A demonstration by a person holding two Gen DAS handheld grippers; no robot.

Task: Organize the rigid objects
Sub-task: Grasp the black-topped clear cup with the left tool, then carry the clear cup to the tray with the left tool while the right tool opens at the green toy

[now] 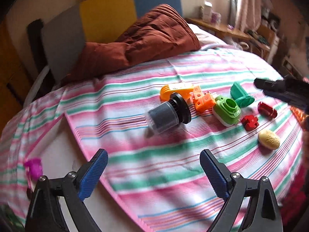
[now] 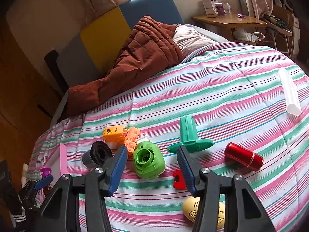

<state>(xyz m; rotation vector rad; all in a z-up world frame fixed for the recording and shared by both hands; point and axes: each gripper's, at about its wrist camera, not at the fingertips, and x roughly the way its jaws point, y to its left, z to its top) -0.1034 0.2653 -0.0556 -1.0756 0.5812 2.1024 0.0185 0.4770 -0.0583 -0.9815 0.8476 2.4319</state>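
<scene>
Right now both grippers hang over a bed covered with a pink, green and white striped sheet (image 2: pixel 222 89), and a cluster of small rigid plastic pieces lies on it. From the left wrist view, the left gripper (image 1: pixel 153 171) has its blue-padded fingers spread wide with nothing between them, above bare sheet near a folded-back hem; the pieces lie further ahead and to the right. Nearest is a black and clear cylinder (image 1: pixel 167 114) on its side, touching an orange clip-like piece (image 1: pixel 176 91) behind it. Just beside that are orange cube blocks (image 1: pixel 203 101), then a light green housing with a round opening (image 1: pixel 227 111), and a dark green flanged spool (image 1: pixel 241 94) tipped over behind it. A small red block (image 1: pixel 249 122), a red capsule (image 1: pixel 267 109) and a cream egg-shaped piece (image 1: pixel 268 139) lie apart further right. From the right wrist view, the right gripper (image 2: pixel 152 155) is likewise open wide and grips nothing; the light green housing shows between its fingers, though I cannot tell whether they touch it. The spool stands upright on its flange here, just behind the right finger, and the red block and the cream piece are partly hidden by that finger. A white tube (image 2: pixel 289 94) lies well apart at the far right, and a rumpled brown quilt (image 2: pixel 135 58) is heaped near the headboard
</scene>
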